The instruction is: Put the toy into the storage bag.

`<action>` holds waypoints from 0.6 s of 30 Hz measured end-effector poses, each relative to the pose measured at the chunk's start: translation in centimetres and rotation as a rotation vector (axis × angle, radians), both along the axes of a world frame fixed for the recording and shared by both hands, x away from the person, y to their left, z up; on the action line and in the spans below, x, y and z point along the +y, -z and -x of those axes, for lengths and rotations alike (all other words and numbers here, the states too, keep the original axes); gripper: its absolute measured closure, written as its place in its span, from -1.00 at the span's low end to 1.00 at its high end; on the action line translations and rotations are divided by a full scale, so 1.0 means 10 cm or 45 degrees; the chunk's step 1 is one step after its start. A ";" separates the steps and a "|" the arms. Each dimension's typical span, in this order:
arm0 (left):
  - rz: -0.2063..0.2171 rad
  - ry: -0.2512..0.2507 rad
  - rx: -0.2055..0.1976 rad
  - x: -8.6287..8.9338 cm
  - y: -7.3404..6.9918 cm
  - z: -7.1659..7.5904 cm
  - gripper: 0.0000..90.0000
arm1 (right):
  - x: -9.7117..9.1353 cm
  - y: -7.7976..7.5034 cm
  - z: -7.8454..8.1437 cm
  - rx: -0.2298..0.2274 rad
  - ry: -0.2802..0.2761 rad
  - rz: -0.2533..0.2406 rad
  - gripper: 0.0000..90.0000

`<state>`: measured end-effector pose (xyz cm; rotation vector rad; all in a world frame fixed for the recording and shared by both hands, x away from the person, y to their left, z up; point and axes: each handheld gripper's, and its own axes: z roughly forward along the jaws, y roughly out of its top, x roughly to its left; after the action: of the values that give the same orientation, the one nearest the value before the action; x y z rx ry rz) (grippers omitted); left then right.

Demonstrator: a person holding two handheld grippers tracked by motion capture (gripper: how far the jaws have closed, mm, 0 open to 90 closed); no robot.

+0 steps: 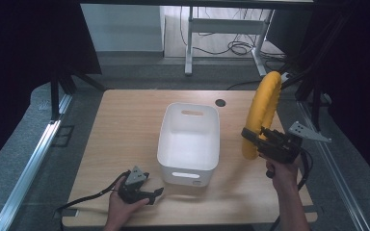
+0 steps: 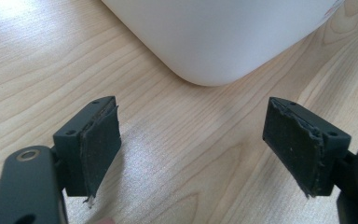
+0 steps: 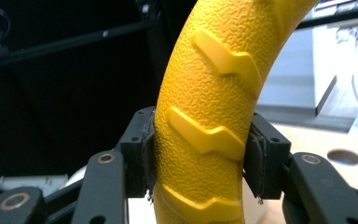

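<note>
A yellow ring (image 1: 264, 109) with a pebbled, ridged surface (image 3: 205, 107) stands upright in the air over the table's right side. My right gripper (image 1: 251, 138) is shut on its lower rim, both pads pressing its sides (image 3: 198, 158). A white plastic bin (image 1: 189, 142) with handle slots sits at the table's middle, to the left of the ring. My left gripper (image 1: 155, 193) rests low near the front edge, jaws open and empty (image 2: 193, 149), pointing at the bin's rounded corner (image 2: 209, 42).
The wooden table (image 1: 125, 125) has a round cable hole (image 1: 220, 102) at the back. Metal rails (image 1: 29, 159) run along both sides, and a desk frame with cables (image 1: 231, 45) stands beyond the far edge.
</note>
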<state>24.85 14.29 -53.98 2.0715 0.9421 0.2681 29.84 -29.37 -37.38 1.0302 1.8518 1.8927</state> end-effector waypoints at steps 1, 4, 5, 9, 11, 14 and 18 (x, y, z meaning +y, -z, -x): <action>0.000 0.000 0.000 0.00 0.00 0.00 -0.58 | 0.03 -0.02 0.01 -0.011 0.016 -0.015 0.13; -0.002 0.001 -0.001 0.00 0.00 0.00 -0.58 | 0.14 -0.05 0.05 -0.054 0.062 -0.028 0.12; -0.002 0.002 -0.001 0.00 0.00 0.00 -0.58 | 0.20 -0.06 0.07 -0.066 0.078 -0.039 0.12; -0.002 0.003 0.000 0.00 0.00 0.00 -0.58 | 0.29 -0.06 0.09 -0.088 0.103 -0.059 0.12; -0.003 0.003 0.000 0.00 0.00 0.00 -0.58 | 0.32 -0.05 0.09 -0.088 0.112 -0.084 0.12; -0.002 0.003 0.000 0.00 0.00 0.00 -0.58 | 0.35 -0.04 0.08 -0.091 0.139 -0.113 0.12; 0.002 -0.004 0.003 0.00 0.00 0.00 -0.57 | 0.39 -0.05 0.06 -0.099 0.151 -0.104 0.12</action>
<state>24.86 14.25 -54.01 2.0694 0.9463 0.2665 29.29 -25.44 -36.84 1.0519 1.6462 1.9243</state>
